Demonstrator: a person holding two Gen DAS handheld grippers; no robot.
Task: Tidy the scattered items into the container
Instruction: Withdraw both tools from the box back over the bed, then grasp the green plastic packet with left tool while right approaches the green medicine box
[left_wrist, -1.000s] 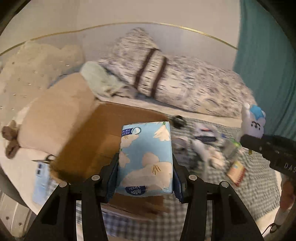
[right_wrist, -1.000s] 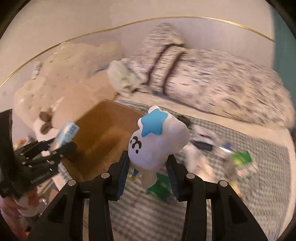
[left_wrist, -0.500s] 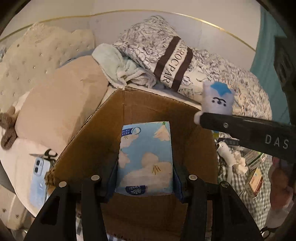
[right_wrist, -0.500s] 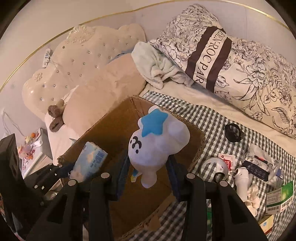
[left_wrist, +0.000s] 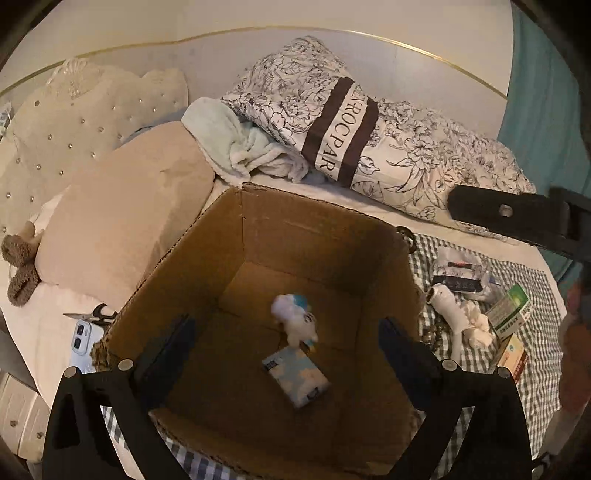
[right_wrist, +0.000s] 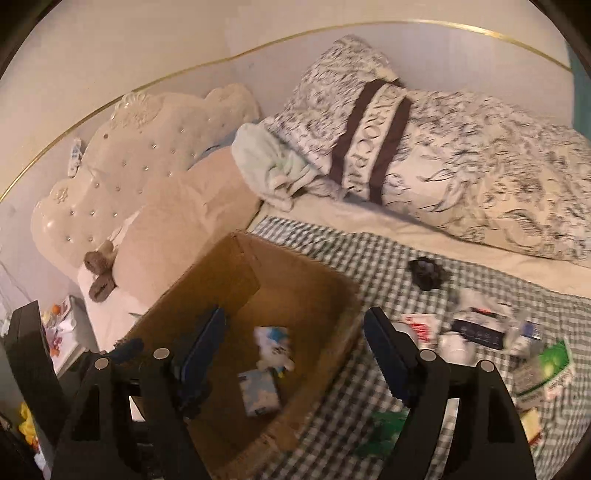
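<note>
Drop step looks finished: both the left gripper and right gripper hang with jaws released over the cardboard box, tissue pack and plush toy inside, so next grab clutter beside the box.

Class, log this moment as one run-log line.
left gripper open | right gripper open | tissue pack, plush toy in cardboard box

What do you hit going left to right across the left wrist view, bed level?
Brown plush toy → phone → cardboard box, with the tissue pack inside → white bottle → green carton.
</note>
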